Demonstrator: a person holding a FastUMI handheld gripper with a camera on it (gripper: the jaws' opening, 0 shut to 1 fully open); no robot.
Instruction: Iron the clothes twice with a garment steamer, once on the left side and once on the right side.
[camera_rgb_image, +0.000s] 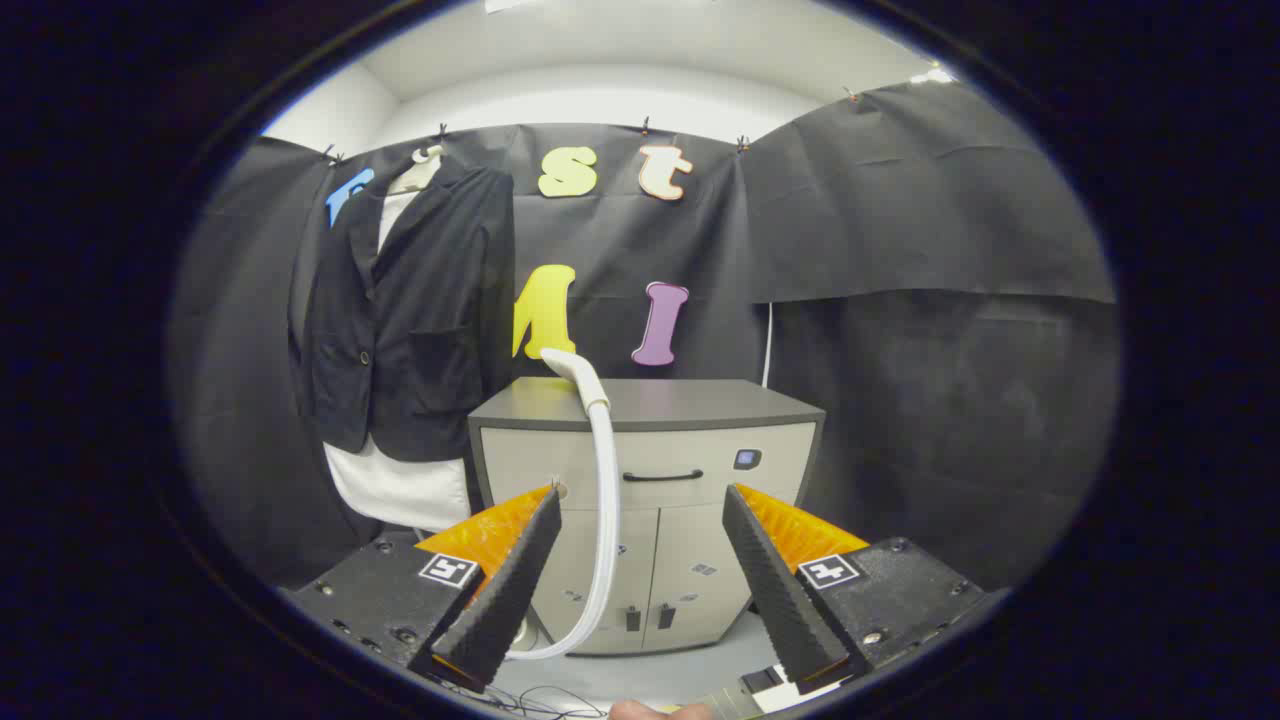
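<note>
White plastic steamer head (566, 364) on a ribbed hose (603, 520), resting at the front-left of the cabinet top (680, 400); likely light and rigid, hose limp, best gripped at the neck just behind the head. Dark jacket (415, 310), soft, hangs left of the cabinet. Hand-held gripper (640, 590) stands open, empty, short of the cabinet.

Gripper (638, 505) with fingers spread wide apart, nothing held between them. Beyond the fingers stands a cabinet (700, 470) with a dark top, a drawer handle and two lower doors. A white steamer hose (603, 480) rises in front of the cabinet, its steamer head (566, 362) resting at the cabinet's top edge — in line with the gap between the fingers. Beside the cabinet hangs a dark jacket (410, 310) over a white shirt (395, 490) — against the booth's black cloth wall.
</note>
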